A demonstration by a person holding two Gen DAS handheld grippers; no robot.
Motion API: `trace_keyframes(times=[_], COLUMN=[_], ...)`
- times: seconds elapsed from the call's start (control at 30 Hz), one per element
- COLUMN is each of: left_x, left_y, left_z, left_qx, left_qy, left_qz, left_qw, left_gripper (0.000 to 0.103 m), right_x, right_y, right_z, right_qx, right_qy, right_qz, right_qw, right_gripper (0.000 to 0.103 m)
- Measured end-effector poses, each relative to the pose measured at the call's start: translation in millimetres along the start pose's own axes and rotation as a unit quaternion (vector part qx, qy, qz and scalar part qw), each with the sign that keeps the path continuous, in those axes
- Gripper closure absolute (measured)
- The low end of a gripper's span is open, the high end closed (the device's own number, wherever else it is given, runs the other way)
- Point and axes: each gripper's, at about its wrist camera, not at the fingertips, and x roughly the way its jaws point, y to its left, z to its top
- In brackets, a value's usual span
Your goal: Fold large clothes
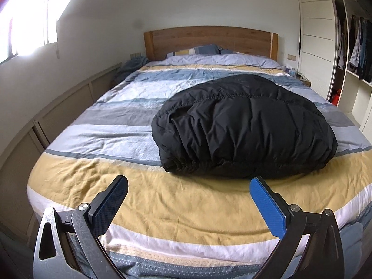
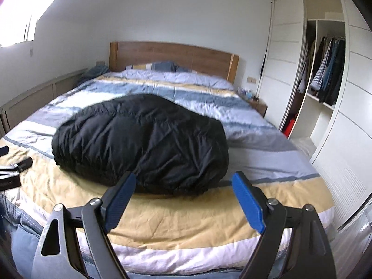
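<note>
A black puffy jacket (image 1: pixel 244 127) lies in a folded bundle on the striped bed (image 1: pixel 116 121). My left gripper (image 1: pixel 189 183) is open and empty, held above the bed's foot, short of the jacket's near edge. My right gripper (image 2: pixel 183 179) is open and empty too, just in front of the jacket (image 2: pixel 141 144) near its right front edge. The tip of the left gripper (image 2: pixel 16 165) shows at the left edge of the right wrist view, to the left of the jacket.
A wooden headboard (image 1: pixel 209 39) and pillows (image 1: pixel 197 50) stand at the far end. A low panelled ledge (image 1: pixel 58 107) runs along the left wall under a window. An open wardrobe (image 2: pixel 325 69) with hanging clothes stands at the right, with a nightstand (image 2: pixel 258 104) beside the bed.
</note>
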Motion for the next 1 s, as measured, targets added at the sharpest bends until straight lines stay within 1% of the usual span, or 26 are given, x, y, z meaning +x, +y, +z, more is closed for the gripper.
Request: trace_keyframes(times=[0.1,0.2,0.3,0.5,0.73,1.0], left_x=[-15,-30,-47,-79,-104,-118], left_y=[-3,-4,-7,-11,-15,-14], left_z=[-2,-2,-4,-2,1,1], left_qx=[0.002,0.002,0.0,-0.021,-0.025,-0.025], left_qy=[-0.011,-0.027,-0.048,-0.082,-0.115,-0.134], left_qz=[0.001,0.008,0.014,-0.001,0.01,0.006], left_qw=[0.9999,0.9996,0.9988,0.9964,0.9929,0.9907], left_gripper=[0.0,0.0,0.001,0.001,0.001,0.001], right_x=[-19,-32,-43,-61,-80,-96], right_y=[2,1,1,0,-8,-19], right_z=[2,1,-1,-4,-1,3], right_qx=[0.002,0.007,0.016,0.019,0.033,0.048], right_qy=[-0.022,-0.032,-0.037,-0.048,-0.069,-0.092], right_qz=[0.009,0.007,0.019,0.024,0.027,0.023], right_qw=[1.0,0.999,0.999,0.998,0.997,0.994], right_gripper=[0.018,0.018,0.018,0.018,0.018,0.018])
